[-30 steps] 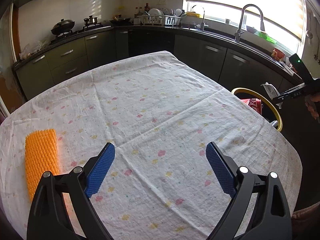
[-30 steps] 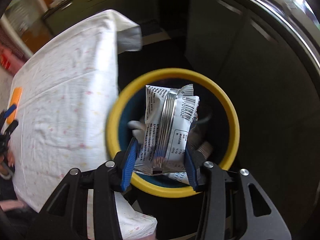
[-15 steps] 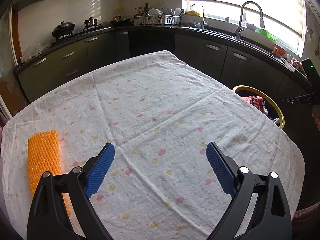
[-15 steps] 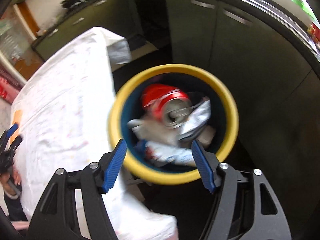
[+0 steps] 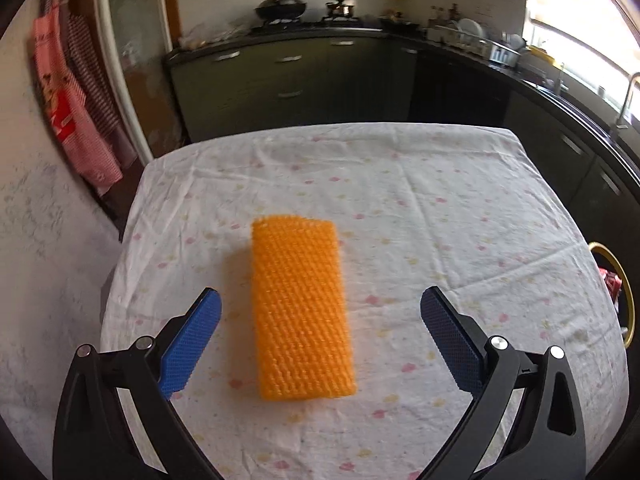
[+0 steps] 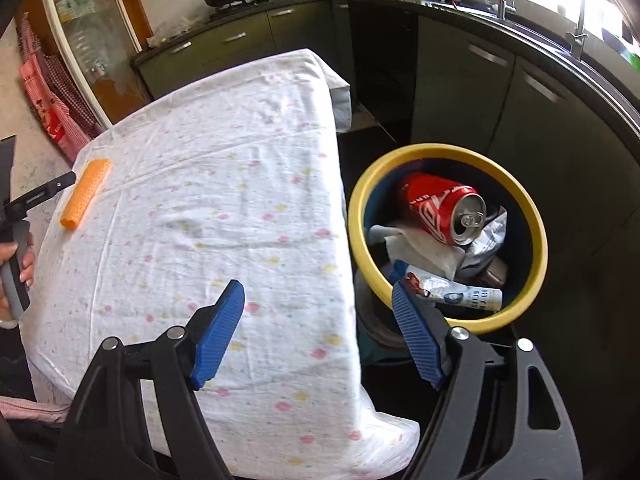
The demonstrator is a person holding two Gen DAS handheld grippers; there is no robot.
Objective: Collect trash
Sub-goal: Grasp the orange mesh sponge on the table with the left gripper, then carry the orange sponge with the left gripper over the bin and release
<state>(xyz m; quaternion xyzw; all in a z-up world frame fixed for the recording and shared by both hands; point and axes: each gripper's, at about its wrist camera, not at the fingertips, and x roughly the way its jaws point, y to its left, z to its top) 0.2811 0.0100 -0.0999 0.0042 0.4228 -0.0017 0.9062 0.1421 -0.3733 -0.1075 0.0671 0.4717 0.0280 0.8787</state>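
Note:
An orange foam net sleeve (image 5: 302, 308) lies flat on the flowered tablecloth (image 5: 440, 216). My left gripper (image 5: 320, 320) hovers over it, jaws opening wide, one pad on each side of the sleeve and clear of it. The sleeve (image 6: 85, 193) also shows at the table's far left in the right wrist view. My right gripper (image 6: 318, 316) hangs over the table's right edge, jaws opening, nothing between them. Beside it stands the yellow-rimmed bin (image 6: 536, 236) holding a red can (image 6: 440, 208), wrappers and a silver snack packet (image 6: 456, 292).
Dark kitchen cabinets (image 5: 296, 76) and a worktop with pots run behind the table. A sink tap (image 6: 580, 8) and dish rack sit by the window. Red checked cloths (image 5: 76, 112) hang on the left wall. A hand on the left gripper's handle (image 6: 16, 256) shows at the left edge.
The right gripper let the silver packet drop into the bin, opened and swung left toward the table. The left gripper swung left until the orange sleeve lay between its jaws.

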